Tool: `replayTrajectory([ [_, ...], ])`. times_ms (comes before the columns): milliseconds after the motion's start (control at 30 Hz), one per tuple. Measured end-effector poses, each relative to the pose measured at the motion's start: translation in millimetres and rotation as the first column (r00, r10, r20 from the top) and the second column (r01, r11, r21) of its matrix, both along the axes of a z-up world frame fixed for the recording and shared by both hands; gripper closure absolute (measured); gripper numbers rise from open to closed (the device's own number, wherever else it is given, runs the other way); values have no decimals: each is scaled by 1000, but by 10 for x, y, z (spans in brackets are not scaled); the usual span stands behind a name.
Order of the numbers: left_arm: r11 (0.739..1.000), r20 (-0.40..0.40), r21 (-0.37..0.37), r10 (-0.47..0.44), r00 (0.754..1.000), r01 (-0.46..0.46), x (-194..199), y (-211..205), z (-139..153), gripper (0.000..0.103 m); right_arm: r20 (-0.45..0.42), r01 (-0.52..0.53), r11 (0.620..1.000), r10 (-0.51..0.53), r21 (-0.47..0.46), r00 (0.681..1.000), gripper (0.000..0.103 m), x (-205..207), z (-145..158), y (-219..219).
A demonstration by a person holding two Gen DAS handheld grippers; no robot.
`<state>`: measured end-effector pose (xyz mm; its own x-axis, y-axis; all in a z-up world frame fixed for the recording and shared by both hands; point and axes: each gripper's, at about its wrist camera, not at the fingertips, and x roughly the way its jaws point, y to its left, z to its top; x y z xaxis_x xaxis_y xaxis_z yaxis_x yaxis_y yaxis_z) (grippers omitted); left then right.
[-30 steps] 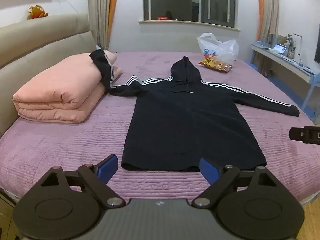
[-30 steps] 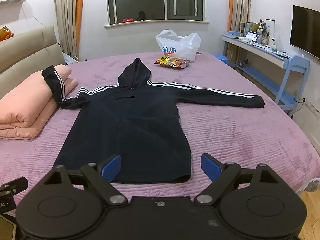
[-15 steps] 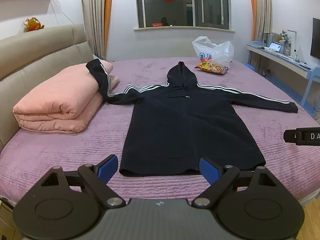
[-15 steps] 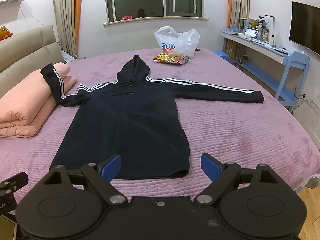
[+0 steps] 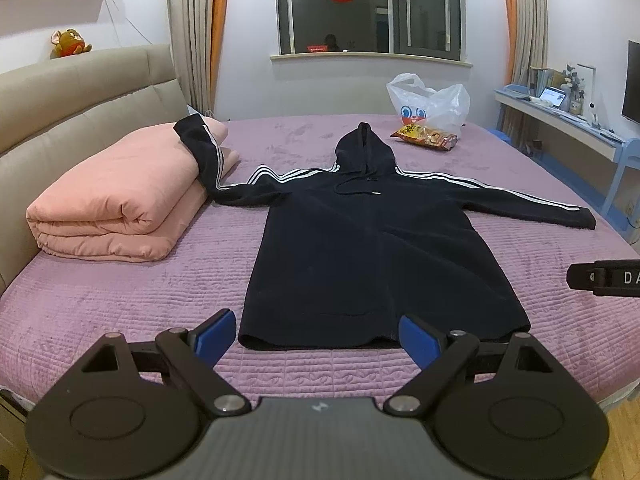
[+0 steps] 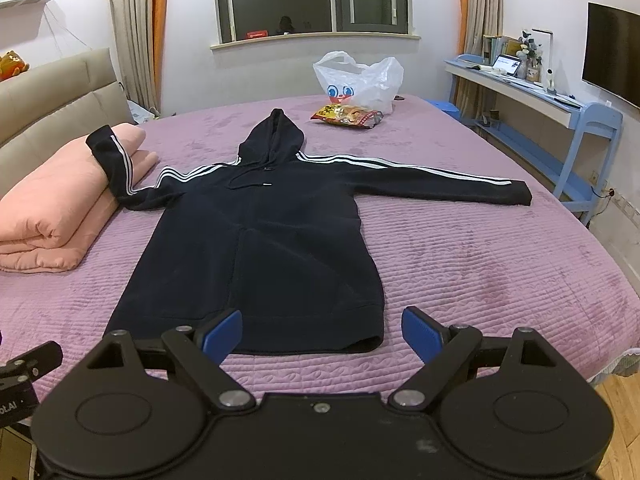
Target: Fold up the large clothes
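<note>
A long black hoodie (image 5: 372, 248) with white sleeve stripes lies flat, face up, on the purple bed (image 5: 120, 300), hood pointing to the window. Its left sleeve climbs onto a folded pink quilt (image 5: 120, 200); its right sleeve lies stretched out toward the bed's right edge. My left gripper (image 5: 318, 338) is open and empty, held just in front of the hem. My right gripper (image 6: 322, 332) is open and empty, also near the hem of the hoodie (image 6: 260, 240), toward its right corner. The right gripper's side shows at the right edge of the left wrist view (image 5: 604, 278).
A white plastic bag (image 5: 428, 104) and a snack packet (image 5: 424, 136) lie on the far part of the bed. A beige headboard (image 5: 60, 100) runs along the left. A blue desk (image 6: 532, 100) stands at the right wall.
Both grippers have drawn back and risen a little, so the hoodie sits slightly farther off. Their jaws stay open. The hoodie has not moved.
</note>
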<state>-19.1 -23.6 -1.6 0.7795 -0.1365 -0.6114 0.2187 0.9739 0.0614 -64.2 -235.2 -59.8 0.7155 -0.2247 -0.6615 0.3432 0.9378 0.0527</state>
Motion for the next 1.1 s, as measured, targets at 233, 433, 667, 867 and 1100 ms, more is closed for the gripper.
replayTrajectory([
  [233, 1000, 8, -3, 6, 1000, -6, -23, 3, 0, 12, 4, -8, 1000, 8, -6, 1000, 1, -8, 41, 54],
  [433, 1000, 8, -10, 17, 1000, -17, -40, 20, 2, 12, 8, -14, 1000, 14, -11, 1000, 1, -30, 61, 79],
  [667, 999, 11, -25, 20, 1000, -20, -72, 19, 23, 12, 13, -30, 999, 30, -40, 999, 1, -66, 119, 132],
  [867, 1000, 26, -26, 9, 1000, -8, -143, 31, 64, 12, 21, -22, 999, 23, -34, 1000, 1, -109, 162, 144],
  [1100, 999, 47, -41, 12, 999, -10, -245, 98, 115, 12, 39, -28, 999, 30, -43, 999, 1, -213, 219, 194],
])
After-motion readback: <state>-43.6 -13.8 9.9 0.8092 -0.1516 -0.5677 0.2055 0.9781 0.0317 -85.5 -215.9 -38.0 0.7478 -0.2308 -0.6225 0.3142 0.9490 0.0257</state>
